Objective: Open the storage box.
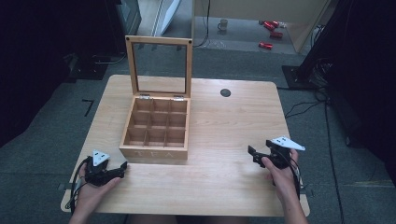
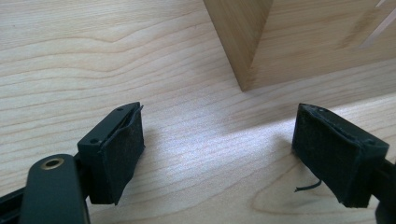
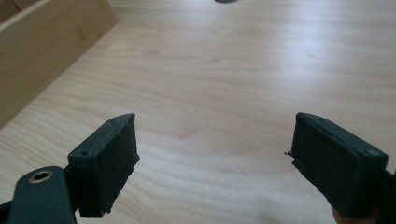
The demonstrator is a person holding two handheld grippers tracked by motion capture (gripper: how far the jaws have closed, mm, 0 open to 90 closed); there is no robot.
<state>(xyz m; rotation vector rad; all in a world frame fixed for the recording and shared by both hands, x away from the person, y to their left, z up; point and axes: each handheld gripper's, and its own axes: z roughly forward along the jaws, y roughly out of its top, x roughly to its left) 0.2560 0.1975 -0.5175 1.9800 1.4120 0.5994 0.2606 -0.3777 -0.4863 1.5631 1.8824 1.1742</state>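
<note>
I have a wooden tea box (image 1: 156, 135) sitting a little left of centre on the pale wooden surface (image 1: 224, 140). Its lid (image 1: 159, 67) stands upright at the back on two small metal hinges, a wooden frame around a clear pane through which the floor shows. Inside, thin wooden dividers split the box into a three-by-three grid of compartments, and I see nothing in any of them. The front wall carries the faint letters TEA.

My left gripper (image 1: 122, 166) rests low on the surface near the box's front left corner, just beside it but not touching. In the left gripper view its fingers (image 2: 119, 149) stand wide apart with bare wood between them, and the box corner (image 2: 243, 56) rises just ahead.

My right gripper (image 1: 252, 153) is well to the right of the box, held in a hand (image 1: 280, 173) over open surface. Its fingers (image 3: 109, 161) are likewise spread wide and hold nothing; the box's side wall (image 3: 42, 51) shows at the upper left of that view.

A small dark round disc (image 1: 225, 92) lies on the far part of the surface.
</note>
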